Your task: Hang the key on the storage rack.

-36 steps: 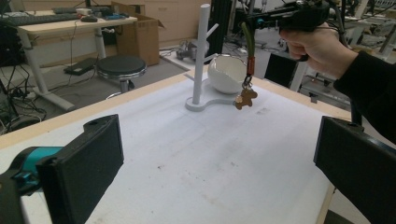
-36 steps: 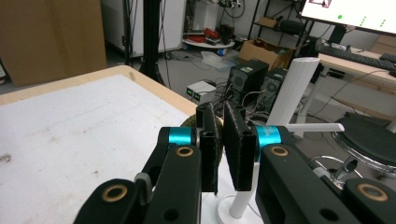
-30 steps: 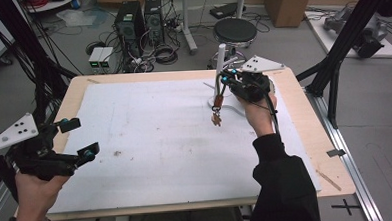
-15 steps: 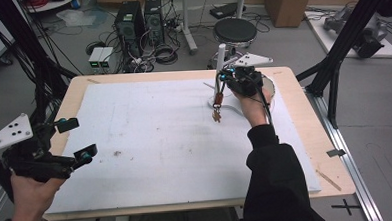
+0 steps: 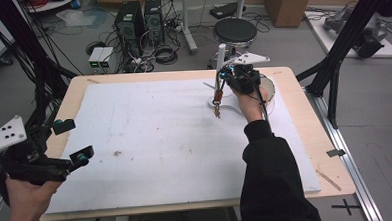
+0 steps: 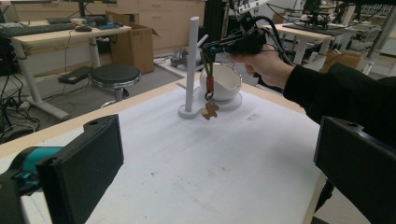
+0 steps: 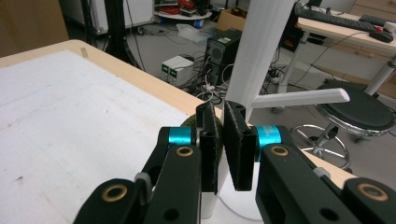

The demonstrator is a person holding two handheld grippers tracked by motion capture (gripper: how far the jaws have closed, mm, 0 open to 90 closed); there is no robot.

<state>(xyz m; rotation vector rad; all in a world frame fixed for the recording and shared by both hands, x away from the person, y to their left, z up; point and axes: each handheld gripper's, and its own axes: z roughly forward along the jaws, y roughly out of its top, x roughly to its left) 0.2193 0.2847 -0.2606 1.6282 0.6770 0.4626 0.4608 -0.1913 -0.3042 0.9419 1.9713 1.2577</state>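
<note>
Matt white foam-like board [image 5: 160, 137], pale wood table [image 5: 304, 116] edge, glossy white bowl [image 6: 224, 84], matt plastic stand [image 6: 192, 65]

Left black two-jaw gripper [image 5: 67, 141] sits low at near left table edge, held in bare left hand [image 5: 25, 198], jaws parted wide, nothing between them. Right black two-jaw gripper [image 5: 222, 84] held raised over far right of table, right hand [image 5: 251, 95] wrapped round body, black-sleeved forearm [image 5: 266, 162] stretched forward. Its jaws pressed nearly together, pinching strap of small dangling charm [image 6: 210, 109].
</note>
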